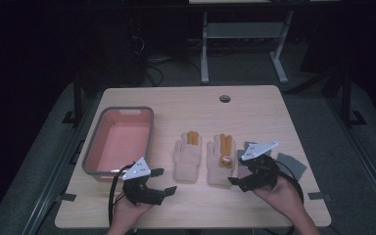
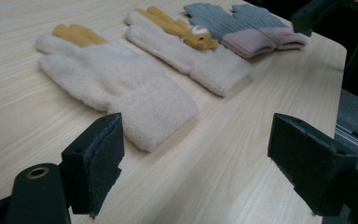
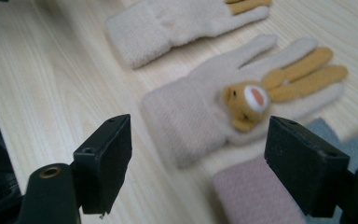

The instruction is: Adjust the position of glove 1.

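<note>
Your left gripper (image 1: 164,180) sits at about seven o'clock on the table (image 1: 254,105) in the high view, jaws spread wide with nothing between them, pointing toward the plain cream glove (image 1: 186,157). Your right gripper (image 1: 237,178) sits at about five o'clock, jaws likewise released and empty, just beside the cuff of the cream glove with the bear face (image 1: 220,159). Both cream gloves lie flat near the table's centre, orange fingers pointing to twelve o'clock. A grey and pink glove (image 1: 291,164) lies at four o'clock, partly under your right hand (image 1: 284,196). A pink bin with a grey rim (image 1: 100,169) stands at nine o'clock.

From the left gripper view, the plain cream glove (image 2: 116,79) lies just ahead of the left pad, its cuff nearest; the bear-face glove (image 2: 191,53) lies beyond it, then the grey and pink glove (image 2: 249,28) at one o'clock.

From the right gripper view, the bear-face glove (image 3: 214,107) lies between and beyond the open jaws, untouched; a pink cuff (image 3: 249,193) sits at five o'clock. No writing or label can be read on any glove.
</note>
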`<state>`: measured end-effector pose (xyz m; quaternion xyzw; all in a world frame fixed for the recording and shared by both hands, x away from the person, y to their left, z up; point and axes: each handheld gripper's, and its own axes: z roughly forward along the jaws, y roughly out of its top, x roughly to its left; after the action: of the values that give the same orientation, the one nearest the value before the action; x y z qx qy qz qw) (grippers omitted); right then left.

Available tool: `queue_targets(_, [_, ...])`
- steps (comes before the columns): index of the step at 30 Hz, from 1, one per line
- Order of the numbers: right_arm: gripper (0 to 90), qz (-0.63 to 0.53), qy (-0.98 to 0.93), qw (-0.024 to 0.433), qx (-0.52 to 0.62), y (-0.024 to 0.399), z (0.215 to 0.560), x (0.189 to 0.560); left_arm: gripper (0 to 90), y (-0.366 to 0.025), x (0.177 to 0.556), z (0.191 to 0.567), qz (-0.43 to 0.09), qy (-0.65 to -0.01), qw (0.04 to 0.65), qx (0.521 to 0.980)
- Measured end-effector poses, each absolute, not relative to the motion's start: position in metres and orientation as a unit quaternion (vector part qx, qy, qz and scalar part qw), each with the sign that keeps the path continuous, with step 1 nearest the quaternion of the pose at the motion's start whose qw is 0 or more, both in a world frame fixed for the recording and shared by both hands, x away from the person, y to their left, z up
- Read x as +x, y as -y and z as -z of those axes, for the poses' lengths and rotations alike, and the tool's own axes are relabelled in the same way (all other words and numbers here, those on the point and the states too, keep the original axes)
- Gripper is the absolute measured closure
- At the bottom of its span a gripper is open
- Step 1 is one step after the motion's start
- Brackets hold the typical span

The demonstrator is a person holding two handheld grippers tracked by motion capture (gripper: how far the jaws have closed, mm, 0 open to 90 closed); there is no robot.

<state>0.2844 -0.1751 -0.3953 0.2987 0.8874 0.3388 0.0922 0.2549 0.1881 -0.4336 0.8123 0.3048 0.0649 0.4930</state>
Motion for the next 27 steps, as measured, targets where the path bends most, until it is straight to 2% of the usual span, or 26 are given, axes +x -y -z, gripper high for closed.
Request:
queue_targets(14, [27.2, -0.302, -0.904, 0.074, 0.294, 0.151, 0.390, 0.331, 18.1, -0.181, 0.252, 0.434, -0.061, -0.290, 0.495, 0.817])
queue_targets(27, [34.0, -0.250, -0.919, 0.060, 0.298, 0.141, 0.413, 0.358, 18.1, -0.173, 0.251, 0.436, -0.058, -0.280, 0.487, 0.825])
